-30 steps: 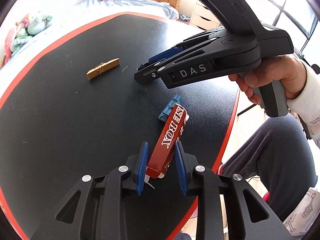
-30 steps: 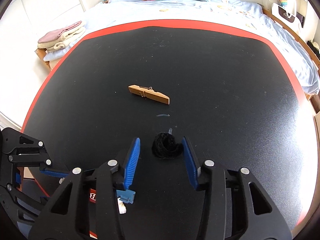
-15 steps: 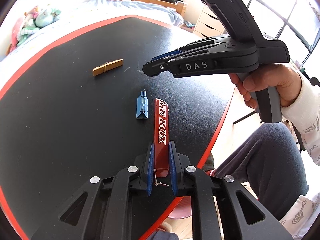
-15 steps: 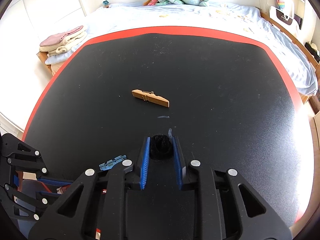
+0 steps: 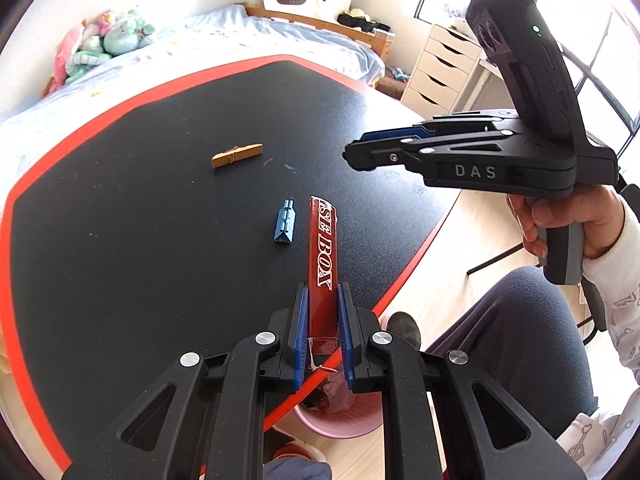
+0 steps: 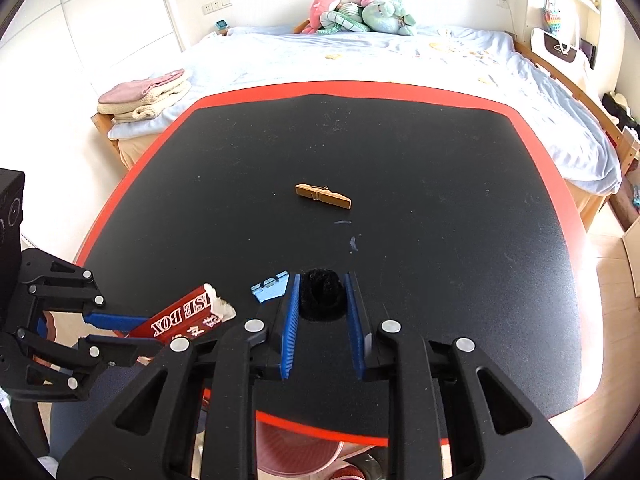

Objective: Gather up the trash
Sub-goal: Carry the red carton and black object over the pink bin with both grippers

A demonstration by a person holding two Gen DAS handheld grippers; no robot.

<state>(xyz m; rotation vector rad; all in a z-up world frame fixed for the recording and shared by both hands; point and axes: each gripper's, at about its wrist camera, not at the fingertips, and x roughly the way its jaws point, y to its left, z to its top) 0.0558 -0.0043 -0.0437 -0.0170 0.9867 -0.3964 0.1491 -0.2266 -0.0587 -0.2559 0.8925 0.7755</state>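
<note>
Left wrist view: our left gripper clamps the red box above the table's near edge, over a pink bin. Our right gripper pinches a black fuzzy wad. On the black, red-rimmed table lie a wooden clothespin mid-table and a blue clip near the box. Beyond the far edge we see a bed.

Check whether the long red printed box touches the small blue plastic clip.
Apart. The left wrist view shows a strip of black table between the long red printed box and the small blue plastic clip.
</note>
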